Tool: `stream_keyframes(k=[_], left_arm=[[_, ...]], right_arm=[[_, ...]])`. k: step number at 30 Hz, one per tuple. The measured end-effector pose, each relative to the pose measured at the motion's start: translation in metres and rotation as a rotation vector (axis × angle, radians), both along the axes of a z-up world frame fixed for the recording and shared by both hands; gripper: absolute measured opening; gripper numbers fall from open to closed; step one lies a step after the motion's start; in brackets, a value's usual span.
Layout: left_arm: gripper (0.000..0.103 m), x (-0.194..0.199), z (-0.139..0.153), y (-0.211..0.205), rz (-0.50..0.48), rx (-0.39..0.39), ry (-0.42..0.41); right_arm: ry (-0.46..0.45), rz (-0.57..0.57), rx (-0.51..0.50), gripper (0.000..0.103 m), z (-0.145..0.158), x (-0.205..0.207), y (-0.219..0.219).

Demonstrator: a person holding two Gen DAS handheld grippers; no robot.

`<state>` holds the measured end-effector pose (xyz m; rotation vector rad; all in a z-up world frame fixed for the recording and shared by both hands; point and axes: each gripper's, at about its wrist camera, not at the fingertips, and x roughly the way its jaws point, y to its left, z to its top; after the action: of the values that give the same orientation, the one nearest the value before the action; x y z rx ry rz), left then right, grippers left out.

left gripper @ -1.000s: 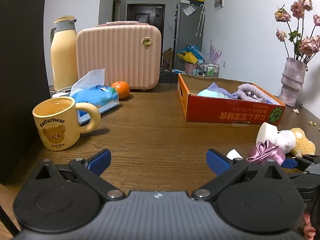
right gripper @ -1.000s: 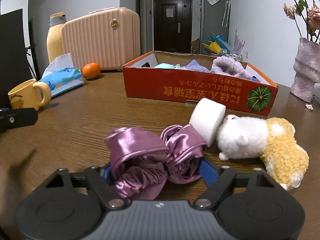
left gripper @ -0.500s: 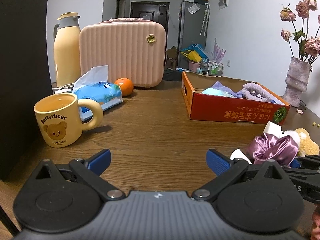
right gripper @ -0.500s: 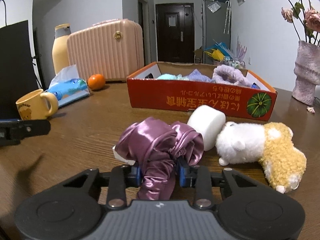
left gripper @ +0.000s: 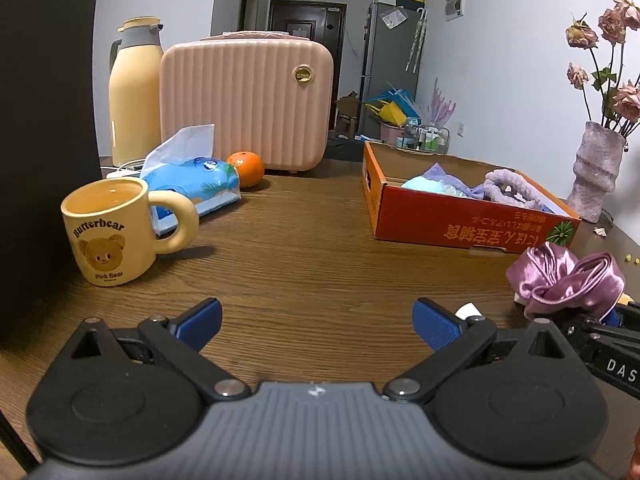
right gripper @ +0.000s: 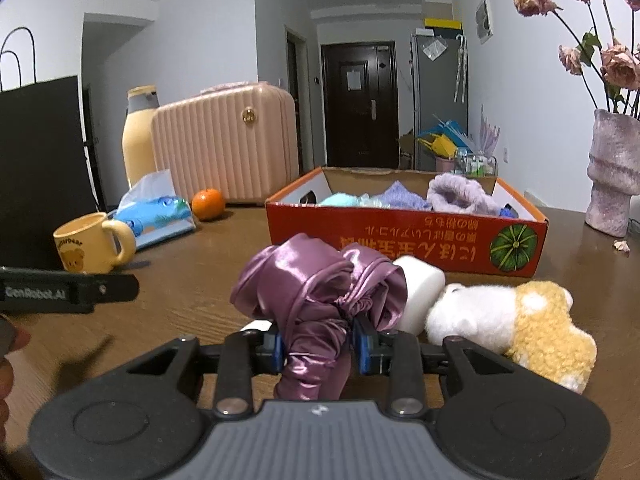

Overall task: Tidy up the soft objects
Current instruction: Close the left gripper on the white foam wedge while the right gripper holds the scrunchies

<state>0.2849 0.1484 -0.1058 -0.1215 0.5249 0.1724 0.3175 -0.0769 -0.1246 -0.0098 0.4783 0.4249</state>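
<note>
Your right gripper (right gripper: 316, 350) is clamped tight on the purple satin scrunchie (right gripper: 320, 292), bunched betw its blue pads. Orange box (right gripper: 404, 240) w/ soft stuff sits just ahead; plush toy (right gripper: 508, 324) just to its right. Your left gripper (left gripper: 316, 320) is spread wide, nothing betw its fingers, mug (left gripper: 112, 232) ahead-left.

Right claw (right gripper: 316, 346) clamped tight, left claw (left gripper: 316, 320) spread wide, pointing slightly downward.

A glossy purple satin scrunchie (right gripper: 316, 292) bunches up, pinched at its lower folds. Behind it lie a white foam cylinder (right gripper: 422, 292) and a white-and-yellow plush toy (right gripper: 516, 324) on its side. The orange cardboard box (right gripper: 404, 240) holds pastel soft items.
</note>
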Motion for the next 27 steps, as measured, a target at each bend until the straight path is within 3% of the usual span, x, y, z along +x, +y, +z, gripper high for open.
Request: stream_keyframes(k=[27], left_arm=[[0.103,0.028,-0.014,-0.074,-0.074,0.015,0.069]], right_arm=[[-0.096,-0.066,0.106,0.032,0.017,0.006,-0.081]])
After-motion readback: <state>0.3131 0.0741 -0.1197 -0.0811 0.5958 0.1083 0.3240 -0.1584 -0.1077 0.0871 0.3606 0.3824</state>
